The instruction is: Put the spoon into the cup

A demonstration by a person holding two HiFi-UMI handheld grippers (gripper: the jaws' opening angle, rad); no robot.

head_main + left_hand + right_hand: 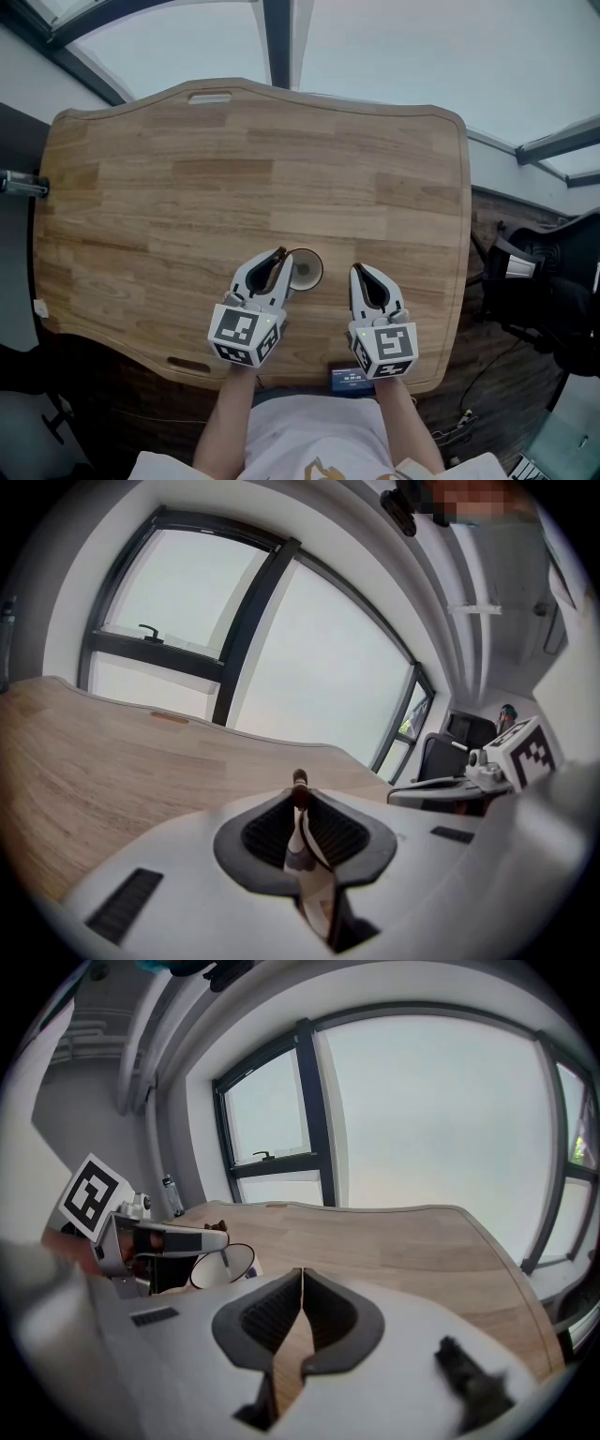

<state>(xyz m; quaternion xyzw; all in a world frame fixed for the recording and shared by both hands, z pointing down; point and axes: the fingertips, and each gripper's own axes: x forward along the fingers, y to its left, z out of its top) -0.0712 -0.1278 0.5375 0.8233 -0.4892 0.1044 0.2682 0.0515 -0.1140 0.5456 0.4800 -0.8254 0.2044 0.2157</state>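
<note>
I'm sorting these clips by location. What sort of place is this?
Most likely an office or a similar workroom. A wide wooden desk with a cable slot stands by tall dark-framed windows, and what looks like a dark office chair sits beside it.

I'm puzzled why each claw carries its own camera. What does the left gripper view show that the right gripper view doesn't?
Only the left gripper view: a close look at the spoon handle pinched between the shut jaws of the left claw. Only the right gripper view: the white cup, the left claw seen from outside beside it, and the right claw with its jaws together on nothing. Both: the wooden table and the large windows.
</note>
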